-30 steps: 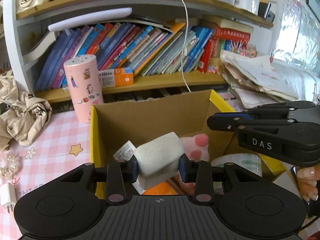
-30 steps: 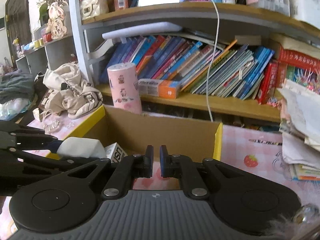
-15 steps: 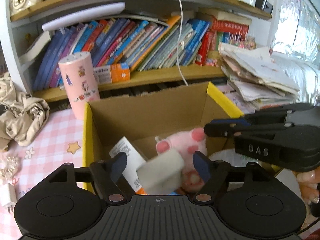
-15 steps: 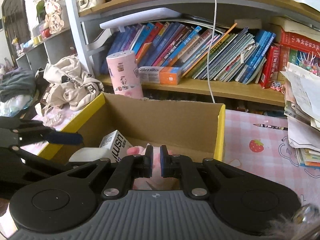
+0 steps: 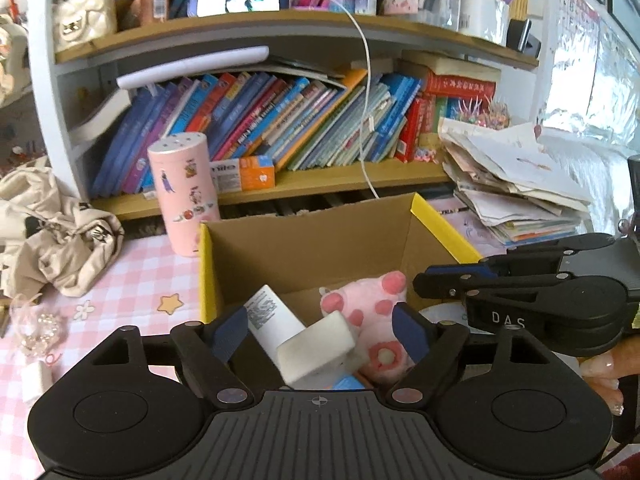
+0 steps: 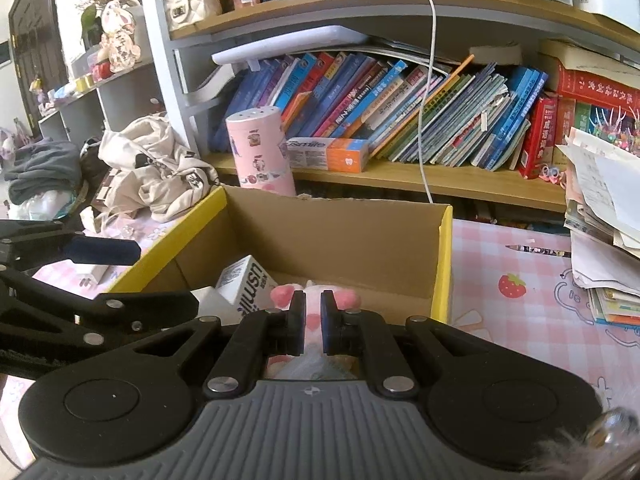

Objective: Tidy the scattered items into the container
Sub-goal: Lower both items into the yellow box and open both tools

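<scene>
Blue-padded left tongs (image 5: 320, 330) have just been opening and stand apart; the white block (image 5: 318, 350) lies loose inside the box (image 5: 444, 224). Right tongs (image 6: 313, 320), together and empty, hover near: withdrawing carelessly may knock both.

1. The cardboard box (image 5: 312, 240): its near wall and most of its floor are hidden behind the left tool (image 5: 320, 332).
2. In the box, the pink plush toy (image 5: 368, 300) is partly covered by the white block (image 5: 316, 348); its form cannot be made out.
3. A blue thing (image 5: 348, 383) under the block shows only a corner.
4. Beside the box, the hand (image 5: 608, 368) on the right tool (image 5: 440, 280) shows fingertips only.
</scene>
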Action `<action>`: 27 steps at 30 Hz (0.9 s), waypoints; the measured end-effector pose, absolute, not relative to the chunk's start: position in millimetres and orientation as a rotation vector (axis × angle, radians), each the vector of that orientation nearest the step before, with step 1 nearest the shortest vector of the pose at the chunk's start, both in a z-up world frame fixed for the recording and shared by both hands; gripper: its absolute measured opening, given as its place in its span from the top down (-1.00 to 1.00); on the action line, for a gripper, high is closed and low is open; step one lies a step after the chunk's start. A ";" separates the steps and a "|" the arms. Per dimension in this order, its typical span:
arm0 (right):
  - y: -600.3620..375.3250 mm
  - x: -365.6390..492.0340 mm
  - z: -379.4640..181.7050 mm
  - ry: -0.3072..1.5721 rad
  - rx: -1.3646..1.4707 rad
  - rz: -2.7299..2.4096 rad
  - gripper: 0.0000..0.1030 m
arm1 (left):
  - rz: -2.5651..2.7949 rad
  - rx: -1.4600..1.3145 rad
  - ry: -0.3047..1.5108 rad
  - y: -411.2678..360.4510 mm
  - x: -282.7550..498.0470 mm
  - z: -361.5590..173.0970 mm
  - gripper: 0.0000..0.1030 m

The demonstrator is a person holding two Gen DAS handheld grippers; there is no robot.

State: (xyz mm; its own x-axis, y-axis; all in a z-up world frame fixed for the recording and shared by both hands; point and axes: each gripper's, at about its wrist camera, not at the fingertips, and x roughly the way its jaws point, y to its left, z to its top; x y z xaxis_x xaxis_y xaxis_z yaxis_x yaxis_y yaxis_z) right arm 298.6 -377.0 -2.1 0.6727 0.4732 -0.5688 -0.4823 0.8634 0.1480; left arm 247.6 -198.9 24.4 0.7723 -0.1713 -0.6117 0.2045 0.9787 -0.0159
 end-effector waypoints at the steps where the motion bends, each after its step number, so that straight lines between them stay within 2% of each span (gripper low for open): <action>1: -376.4 295.8 -1.9 0.635 -0.015 0.542 0.85 | -0.200 0.052 0.655 -197.9 244.8 24.5 -0.60; 11: -373.2 271.5 1.6 0.609 -0.022 0.550 0.81 | -0.152 0.033 0.629 -190.6 218.1 25.3 -0.73; 15: -374.8 259.3 5.7 0.574 -0.025 0.528 0.55 | -0.134 0.022 0.593 -188.0 205.0 28.0 -0.82; 19: -377.2 244.1 9.7 0.548 -0.019 0.495 0.41 | -0.136 0.017 0.569 -186.5 193.0 29.2 -0.84; 20: -377.9 239.8 10.3 0.541 -0.016 0.484 0.31 | -0.137 0.018 0.564 -186.0 189.7 29.3 -0.85; 25: -377.0 215.2 11.4 0.520 -0.008 0.416 0.04 | -0.153 0.023 0.537 -180.5 170.2 26.0 -0.88; 27: -374.5 204.8 11.8 0.517 -0.014 0.389 -0.18 | -0.152 0.010 0.535 -176.2 163.2 23.5 -0.88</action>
State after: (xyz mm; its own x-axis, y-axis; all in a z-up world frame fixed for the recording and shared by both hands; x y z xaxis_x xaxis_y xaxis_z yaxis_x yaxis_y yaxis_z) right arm 204.8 -374.5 11.8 0.7983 0.3586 -0.4840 -0.3655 0.9270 0.0839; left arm 163.2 -176.2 23.5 0.8491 -0.1416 -0.5089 0.1467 0.9887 -0.0303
